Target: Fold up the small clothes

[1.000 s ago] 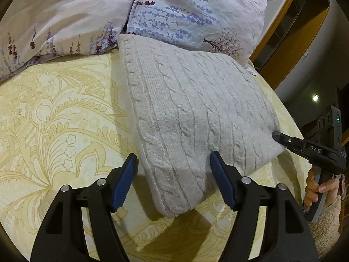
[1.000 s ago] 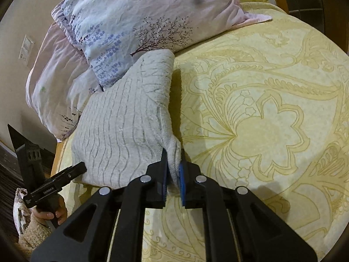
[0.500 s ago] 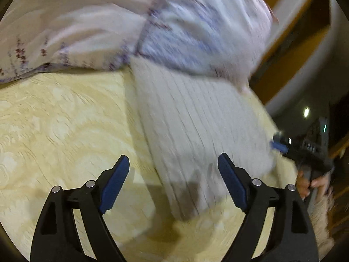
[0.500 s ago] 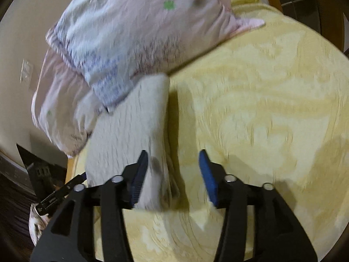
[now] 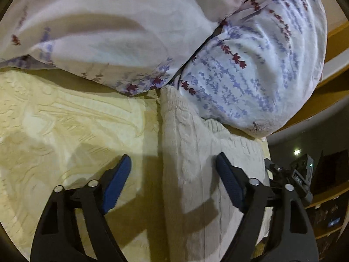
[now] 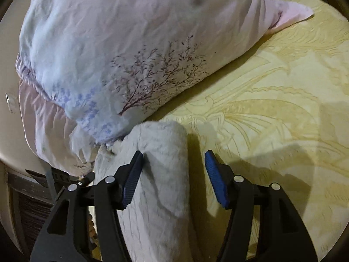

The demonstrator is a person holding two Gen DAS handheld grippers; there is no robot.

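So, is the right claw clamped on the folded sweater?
No: the right claw stands open, its pads clear of the folded sweater.

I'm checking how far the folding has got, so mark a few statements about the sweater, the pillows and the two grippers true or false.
1. The folded sweater lies on the yellow bedspread. True.
2. The right gripper clamps the sweater. False: its jaws stand apart, having just been closing, with the sweater's edge between them but not pinched.
3. The sweater's far end touches the floral pillow. True.
4. The left gripper is shut. False: its jaws are wide open over the sweater's edge.
5. The sweater is dark blue. False: it is light grey cable knit.
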